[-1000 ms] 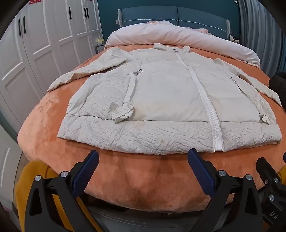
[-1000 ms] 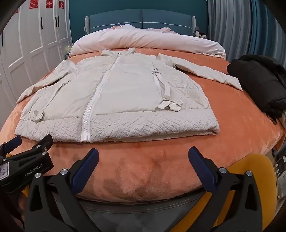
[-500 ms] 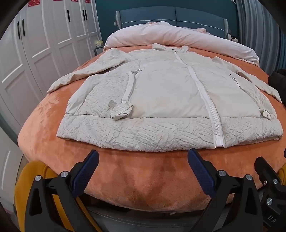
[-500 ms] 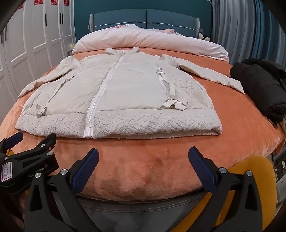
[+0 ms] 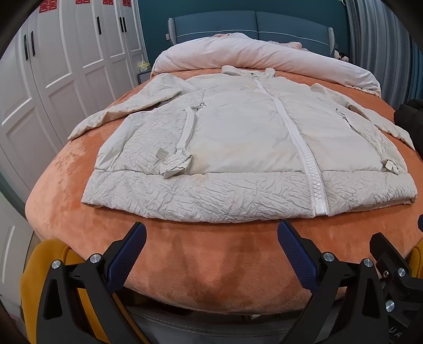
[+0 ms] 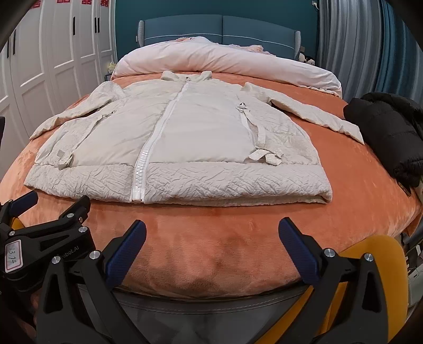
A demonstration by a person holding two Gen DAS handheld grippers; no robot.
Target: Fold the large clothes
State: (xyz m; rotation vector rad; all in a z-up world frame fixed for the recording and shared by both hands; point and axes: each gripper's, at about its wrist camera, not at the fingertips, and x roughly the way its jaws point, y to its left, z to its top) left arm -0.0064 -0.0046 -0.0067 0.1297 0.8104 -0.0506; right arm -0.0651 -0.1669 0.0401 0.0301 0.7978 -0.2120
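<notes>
The coat (image 5: 238, 148) lies flat and zipped on the bed (image 5: 211, 262), hem toward me. My left gripper (image 5: 211, 238) and right gripper (image 6: 211, 238) hover short of that hem, both spread wide, empty.

Black garment (image 5: 412, 119) cut off by the right edge in the left wrist view, right gripper (image 5: 396, 275) only partly seen at the lower right corner there, red wardrobe decorations (image 6: 87, 1) clipped by the top edge, small items (image 6: 306, 59) beside the headboard too small to be identified
</notes>
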